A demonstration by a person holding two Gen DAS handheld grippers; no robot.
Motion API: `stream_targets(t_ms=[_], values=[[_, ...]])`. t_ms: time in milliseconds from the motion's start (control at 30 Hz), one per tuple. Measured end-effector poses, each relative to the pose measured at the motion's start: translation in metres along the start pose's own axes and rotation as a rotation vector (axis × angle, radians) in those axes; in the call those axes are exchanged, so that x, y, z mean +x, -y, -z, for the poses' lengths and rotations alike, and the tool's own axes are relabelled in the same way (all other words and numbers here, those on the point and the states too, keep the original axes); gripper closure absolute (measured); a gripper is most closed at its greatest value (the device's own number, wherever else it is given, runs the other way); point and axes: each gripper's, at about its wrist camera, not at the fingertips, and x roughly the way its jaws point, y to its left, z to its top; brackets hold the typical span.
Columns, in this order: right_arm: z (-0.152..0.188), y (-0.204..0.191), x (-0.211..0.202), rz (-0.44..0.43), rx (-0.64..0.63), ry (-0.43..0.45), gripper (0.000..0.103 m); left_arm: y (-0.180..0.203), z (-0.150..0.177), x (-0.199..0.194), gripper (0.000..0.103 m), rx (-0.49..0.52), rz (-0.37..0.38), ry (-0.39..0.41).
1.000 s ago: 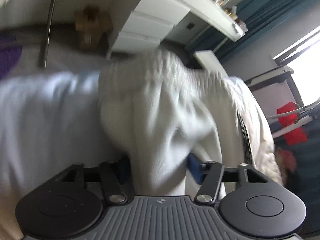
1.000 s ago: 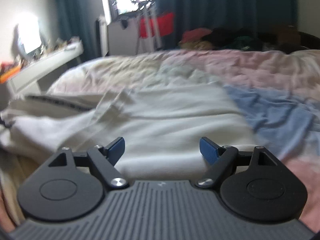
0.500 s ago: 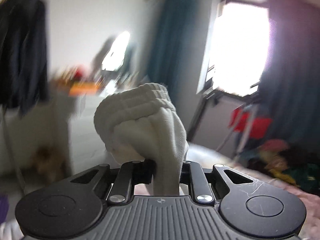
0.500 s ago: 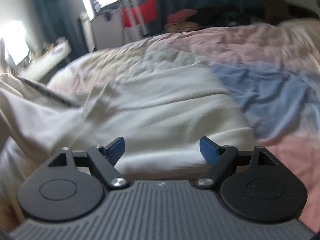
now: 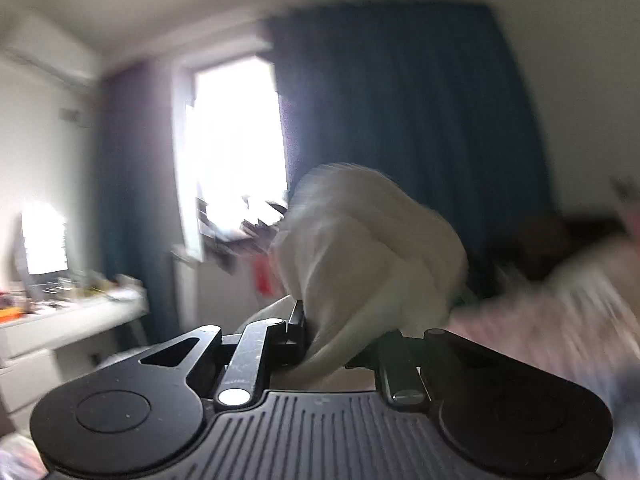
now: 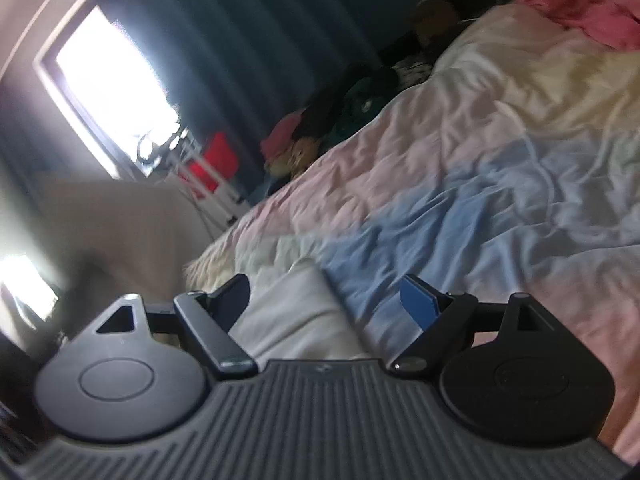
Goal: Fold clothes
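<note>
My left gripper (image 5: 340,328) is shut on a bunched fold of a cream-white ribbed garment (image 5: 372,248), lifted into the air in front of the dark curtains. The cloth bulges above the jaws and hides both pads. In the right wrist view, my right gripper (image 6: 326,300) is open and rolled sideways above the bed, nothing pressed between its blue pads (image 6: 418,300). A white part of the garment (image 6: 296,312) lies under and between its fingers on the bed, and more of the cloth hangs blurred at the left (image 6: 120,232).
A bed with a pink, blue and cream quilt (image 6: 480,168) fills the right. A pink garment (image 6: 568,4) lies at its far end. Dark and pink clothes (image 6: 320,124) are piled beside the bed, by a red rack (image 6: 212,160). White desk (image 5: 72,320), bright window (image 5: 236,140), dark curtains (image 5: 400,120).
My left gripper closed on the white garment and swept it up off the bed, rolling as it went. My right gripper stayed open, rose a little and rolled so the bed looks tilted.
</note>
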Motion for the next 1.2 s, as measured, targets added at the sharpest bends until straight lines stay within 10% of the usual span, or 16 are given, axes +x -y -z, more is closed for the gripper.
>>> stream_targets(t_ms=[100, 300, 433, 533, 700, 1000, 1200], values=[[-0.006, 0.019, 0.004, -0.04, 0.076, -0.033, 0.017, 0.039, 0.041, 0.027, 0.087, 0.001, 0.137, -0.242], [0.003, 0.044, 0.032, -0.177, 0.267, -0.21, 0.017, 0.044, 0.046, 0.032, 0.074, 0.09, 0.224, -0.318], [0.017, 0.041, 0.049, -0.253, 0.344, -0.307, 0.017, 0.004, 0.044, 0.013, 0.002, 0.148, 0.351, -0.376], [0.032, 0.038, 0.06, -0.25, 0.382, -0.373, 0.017, -0.045, 0.052, -0.007, 0.003, 0.172, 0.409, -0.365], [0.056, 0.035, 0.074, -0.206, 0.44, -0.392, 0.018, -0.127, 0.069, -0.017, 0.003, 0.272, 0.306, -0.3], [0.058, 0.009, 0.094, -0.023, 0.282, -0.166, 0.029, -0.148, 0.097, -0.011, 0.001, 0.383, 0.116, -0.247], [0.047, -0.012, 0.094, -0.053, 0.128, -0.046, 0.059, -0.129, 0.129, -0.006, 0.002, 0.576, -0.003, -0.172]])
